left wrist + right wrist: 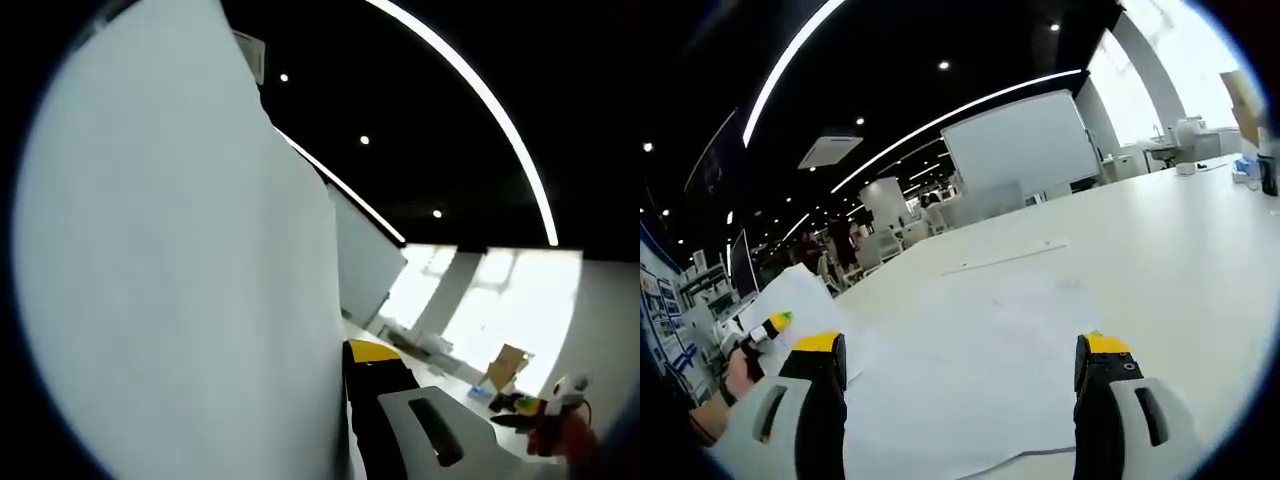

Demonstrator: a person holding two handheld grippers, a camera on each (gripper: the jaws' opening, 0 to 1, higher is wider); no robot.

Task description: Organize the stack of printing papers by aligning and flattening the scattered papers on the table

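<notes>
Paper close against the left tongs, lifted off the table.

White sheet stood nearly on edge right in front of the left gripper; one yellow-tipped jaw showed beside it, so I could not tell if the tongs were clamped on it. Right gripper hovered with its jaws wide apart over the table, where more papers lay flat and loosely spread between them. At the left of the right gripper view the raised sheet appeared again, with a hand near it. I judged the gathering step was going on; next the lifted sheet should come down on the others, edges matched, then be pressed flat.
</notes>
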